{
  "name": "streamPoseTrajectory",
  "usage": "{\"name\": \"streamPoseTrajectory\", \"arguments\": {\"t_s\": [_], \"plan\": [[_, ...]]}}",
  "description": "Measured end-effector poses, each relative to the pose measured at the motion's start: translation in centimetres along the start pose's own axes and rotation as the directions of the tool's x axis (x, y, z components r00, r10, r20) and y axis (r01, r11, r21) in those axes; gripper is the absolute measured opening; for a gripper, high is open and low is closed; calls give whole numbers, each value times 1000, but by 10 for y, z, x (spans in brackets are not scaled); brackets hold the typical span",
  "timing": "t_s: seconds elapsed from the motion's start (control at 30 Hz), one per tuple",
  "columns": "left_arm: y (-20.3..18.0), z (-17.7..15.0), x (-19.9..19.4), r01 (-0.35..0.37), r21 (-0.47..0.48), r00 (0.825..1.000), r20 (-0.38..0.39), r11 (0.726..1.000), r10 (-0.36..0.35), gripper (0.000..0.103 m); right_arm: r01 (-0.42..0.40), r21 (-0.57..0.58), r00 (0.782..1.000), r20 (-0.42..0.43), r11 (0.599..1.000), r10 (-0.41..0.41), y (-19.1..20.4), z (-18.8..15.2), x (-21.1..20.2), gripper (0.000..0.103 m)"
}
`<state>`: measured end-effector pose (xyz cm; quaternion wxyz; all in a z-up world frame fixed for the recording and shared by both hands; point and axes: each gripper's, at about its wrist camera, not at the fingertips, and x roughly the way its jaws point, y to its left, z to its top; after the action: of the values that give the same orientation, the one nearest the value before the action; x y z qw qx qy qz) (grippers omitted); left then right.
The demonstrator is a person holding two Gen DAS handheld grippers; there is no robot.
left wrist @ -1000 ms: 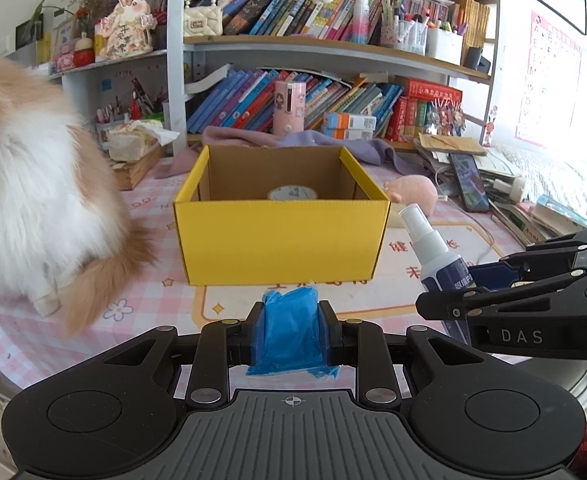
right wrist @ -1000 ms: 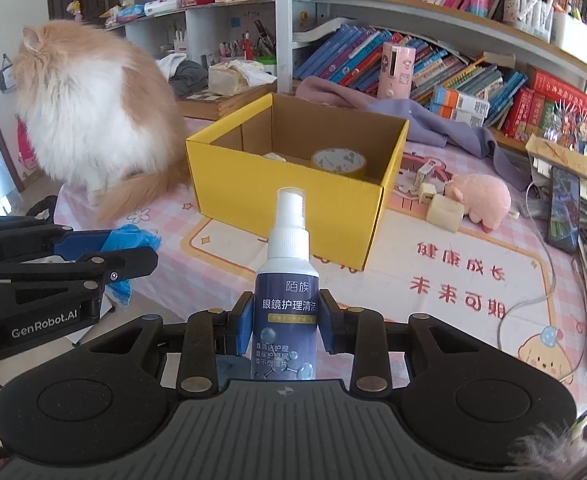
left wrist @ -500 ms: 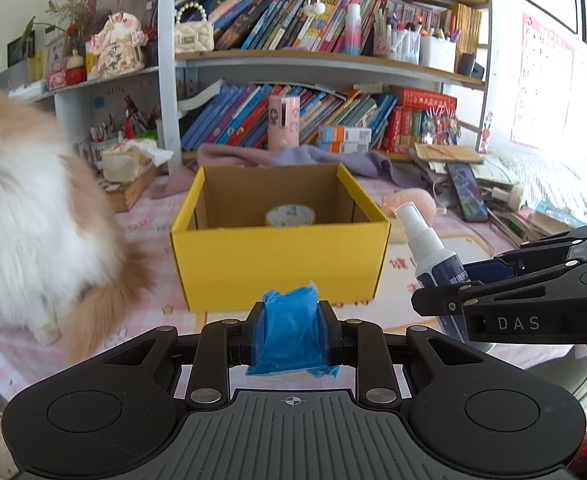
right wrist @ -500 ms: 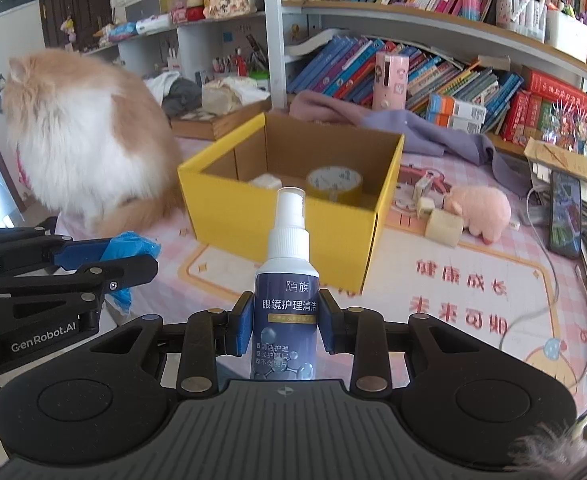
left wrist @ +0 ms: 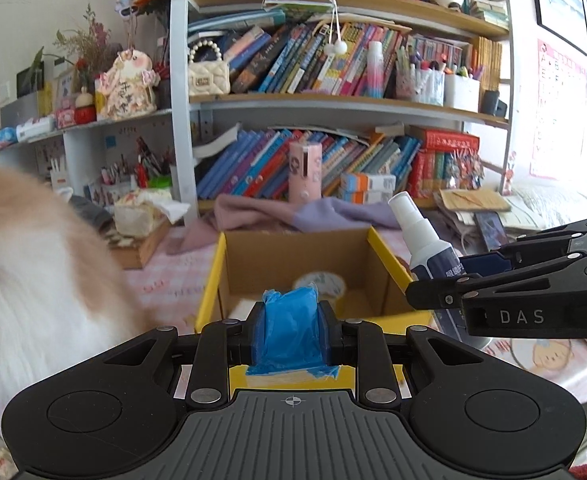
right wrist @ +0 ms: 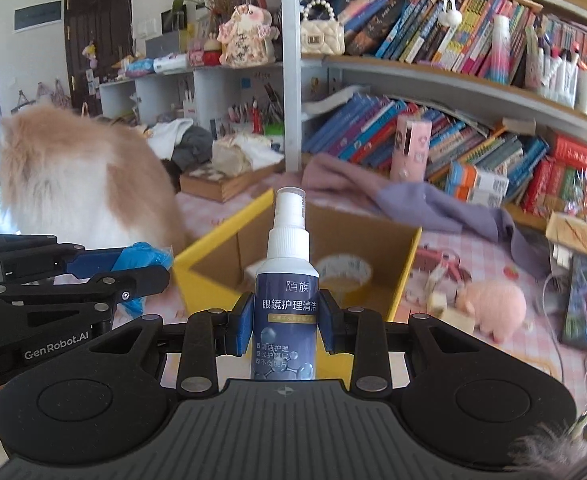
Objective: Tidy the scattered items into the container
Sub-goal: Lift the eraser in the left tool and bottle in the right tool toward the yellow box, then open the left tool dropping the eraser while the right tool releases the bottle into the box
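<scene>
A yellow cardboard box (left wrist: 385,256) stands open on the pink checked table, with a roll of tape (left wrist: 321,285) inside; it also shows in the right wrist view (right wrist: 209,248). My left gripper (left wrist: 291,332) is shut on a blue crumpled plastic bag (left wrist: 291,328) and holds it over the box's near wall. My right gripper (right wrist: 285,320) is shut on a white-capped spray bottle (right wrist: 285,292), upright, just before the box's near corner. The bottle (left wrist: 425,248) and right gripper appear at the right of the left wrist view.
A fluffy orange-and-white cat (right wrist: 81,184) sits on the table left of the box. A pink plush pig (right wrist: 493,300), small blocks (right wrist: 437,300) and a phone (right wrist: 579,304) lie right of the box. A purple cloth (left wrist: 293,216) and bookshelves stand behind.
Both grippers have risen and moved forward toward the box, which now looks closer and is seen from above. The cat has shifted nearer the box's left side.
</scene>
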<state>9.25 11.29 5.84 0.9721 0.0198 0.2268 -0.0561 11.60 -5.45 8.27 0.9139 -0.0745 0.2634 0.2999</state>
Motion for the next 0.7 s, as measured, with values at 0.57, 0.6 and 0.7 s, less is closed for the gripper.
{"name": "streamPoseTrajectory", "arguments": {"t_s": [0.57,0.6,0.7], "plan": [[11,46,116,0,90,994,-105,996,9,24,-25,-46,995,-99,999,21,-50,38,115,31],[12,46,125,4,95,992,-122,995,8,24,-32,-58,993,-118,998,25,-50,36,123,31],[15,48,150,14,110,984,-178,994,6,24,-60,-91,982,-184,994,42,-53,32,149,31]]}}
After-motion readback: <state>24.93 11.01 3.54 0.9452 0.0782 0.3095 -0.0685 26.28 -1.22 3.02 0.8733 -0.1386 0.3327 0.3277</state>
